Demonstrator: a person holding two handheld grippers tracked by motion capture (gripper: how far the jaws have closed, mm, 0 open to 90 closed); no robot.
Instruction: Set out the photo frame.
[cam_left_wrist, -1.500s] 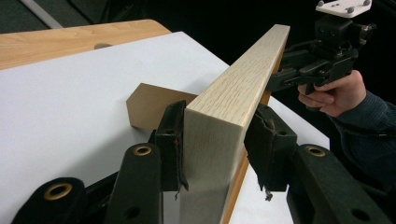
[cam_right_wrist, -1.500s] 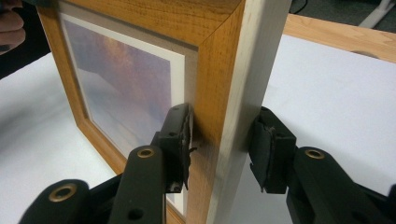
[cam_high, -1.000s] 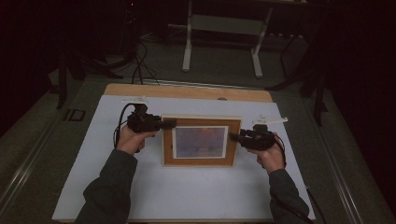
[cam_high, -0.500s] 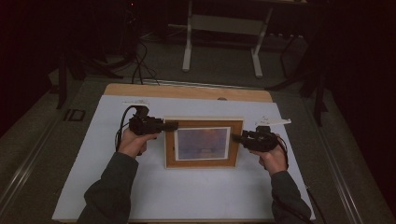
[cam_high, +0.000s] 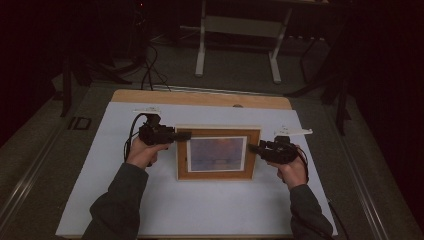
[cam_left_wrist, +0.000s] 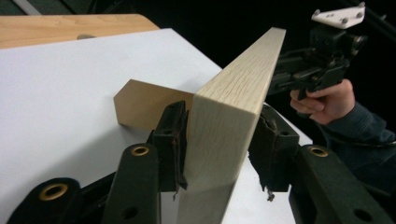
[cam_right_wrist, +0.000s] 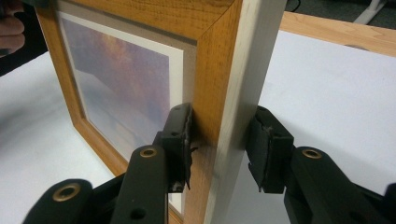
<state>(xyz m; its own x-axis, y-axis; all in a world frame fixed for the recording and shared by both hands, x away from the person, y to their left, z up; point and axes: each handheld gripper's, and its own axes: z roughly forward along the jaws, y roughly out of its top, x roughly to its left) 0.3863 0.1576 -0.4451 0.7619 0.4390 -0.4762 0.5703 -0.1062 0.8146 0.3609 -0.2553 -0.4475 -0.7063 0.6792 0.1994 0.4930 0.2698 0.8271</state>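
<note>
A wooden picture frame (cam_high: 217, 155) with a bluish-orange print stands tilted on the white sheet (cam_high: 150, 200), between my two grippers. My left gripper (cam_high: 186, 135) clasps its left edge. In the left gripper view its pads (cam_left_wrist: 173, 140) lie against both faces of the pale frame side (cam_left_wrist: 233, 93), and the jaws have just been opening a little with the frame still between them. My right gripper (cam_high: 251, 148) holds the right edge. In the right gripper view one pad (cam_right_wrist: 180, 144) presses the front moulding (cam_right_wrist: 210, 70) and the other the back. A tan easel leg (cam_left_wrist: 140, 105) juts from the frame's back.
The white sheet covers most of a wooden table whose bare far edge (cam_high: 200, 98) shows. Beyond it, on the dark floor, are a white metal stand (cam_high: 235, 45) and black cables (cam_high: 150, 70). The person's other hand and the right gripper (cam_left_wrist: 322, 65) appear in the left gripper view.
</note>
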